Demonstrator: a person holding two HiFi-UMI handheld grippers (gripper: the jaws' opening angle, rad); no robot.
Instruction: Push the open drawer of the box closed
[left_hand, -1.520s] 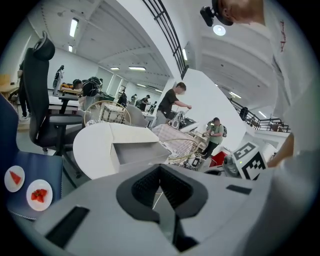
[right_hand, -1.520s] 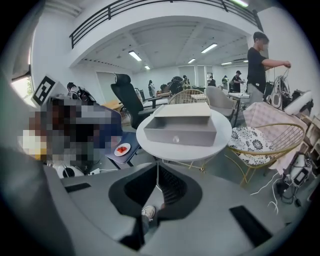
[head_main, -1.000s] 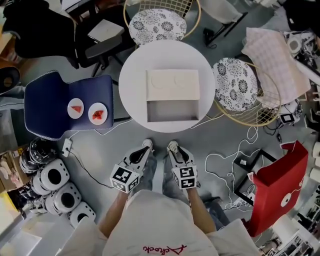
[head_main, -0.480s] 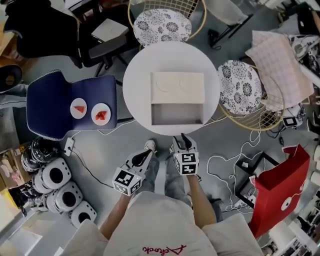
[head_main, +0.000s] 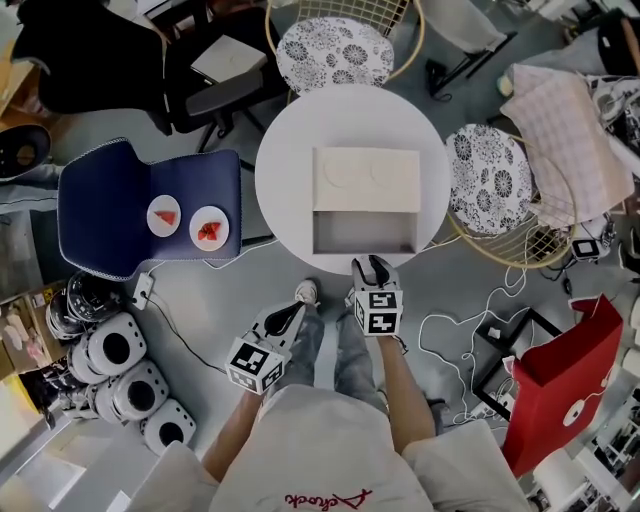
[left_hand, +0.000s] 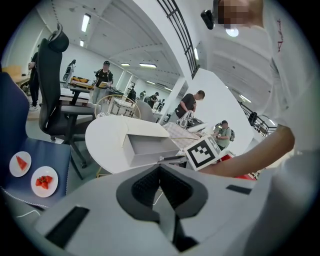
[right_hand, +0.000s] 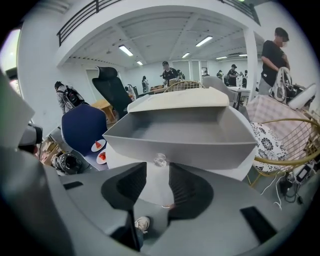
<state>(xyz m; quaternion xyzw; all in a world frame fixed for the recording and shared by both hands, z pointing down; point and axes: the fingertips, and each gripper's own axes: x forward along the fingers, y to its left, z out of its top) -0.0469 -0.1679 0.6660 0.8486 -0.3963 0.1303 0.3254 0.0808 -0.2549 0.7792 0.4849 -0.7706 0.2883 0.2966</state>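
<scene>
Two grippers, but only one on the move. Over the last second, a big step up for the right gripper (head_main: 370, 265): away from the spot down by the feet and right up to the edge of the round white table (head_main: 285, 195). Now sits just in front of the open drawer (head_main: 362, 235), near but not touching yet. Jaws a little apart, with nothing between them. Just above the tips, the small clear knob (right_hand: 160, 160) on the drawer's front wall.

Not much new for the left gripper (head_main: 288, 318). Hangs low and back, well away from the table, about the same place as before. Jaws together at the tips, holding nothing.

No change for the drawer. Still pulled out toward the person from under the cream box (head_main: 366, 180) in the middle of the table, as far out as before. Looks empty inside.

So: getting-ready part nearly done, pushing part not begun. Probably next, a straight push on the front wall, away from the person, all the way in under the box. Best to push near the middle, by the knob, to keep the drawer from going in crooked. Maybe a light box, so could slide on the smooth table if pushed too fast.
</scene>
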